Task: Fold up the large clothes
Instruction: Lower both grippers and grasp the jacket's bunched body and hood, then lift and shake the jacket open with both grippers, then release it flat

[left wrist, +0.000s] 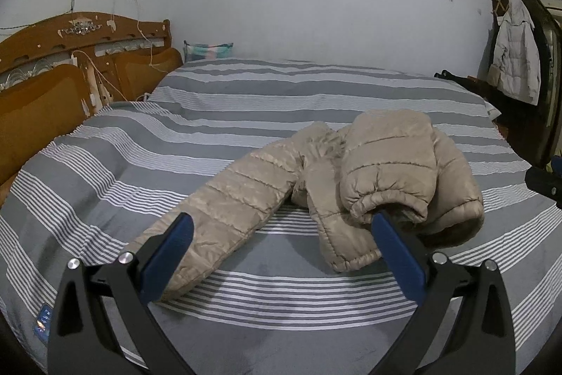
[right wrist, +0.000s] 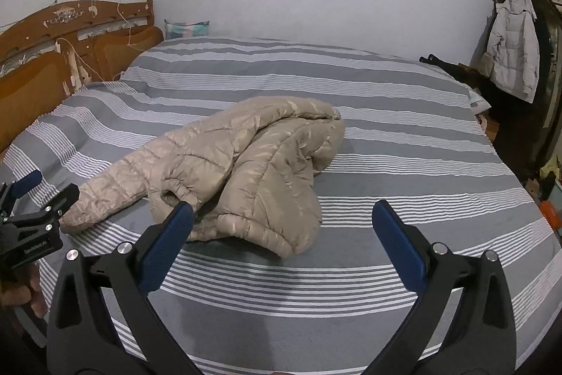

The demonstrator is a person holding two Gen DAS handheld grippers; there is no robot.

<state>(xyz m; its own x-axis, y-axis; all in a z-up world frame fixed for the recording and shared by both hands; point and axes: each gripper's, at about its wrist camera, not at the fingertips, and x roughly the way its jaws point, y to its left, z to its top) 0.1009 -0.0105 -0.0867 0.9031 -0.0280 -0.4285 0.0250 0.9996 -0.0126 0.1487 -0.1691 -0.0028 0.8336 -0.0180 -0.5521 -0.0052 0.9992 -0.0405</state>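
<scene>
A beige quilted puffer jacket (left wrist: 379, 171) lies crumpled on the striped grey and white bed (left wrist: 246, 101), one sleeve stretched out toward the near left. My left gripper (left wrist: 282, 227) is open and empty, just in front of the jacket, its fingers either side of the sleeve and a cuff. In the right wrist view the jacket (right wrist: 246, 164) lies in a heap on the bed (right wrist: 386, 136). My right gripper (right wrist: 282, 217) is open and empty, close to the jacket's near hem. The left gripper (right wrist: 45, 195) shows at the left edge, open, by the sleeve end.
A wooden headboard (left wrist: 80, 58) with cables runs along the left. A small pillow (left wrist: 209, 50) sits at the far edge by the wall. A white coat (left wrist: 514, 58) hangs on a dark cabinet at the right. Clutter lies on the floor at right (right wrist: 548, 199).
</scene>
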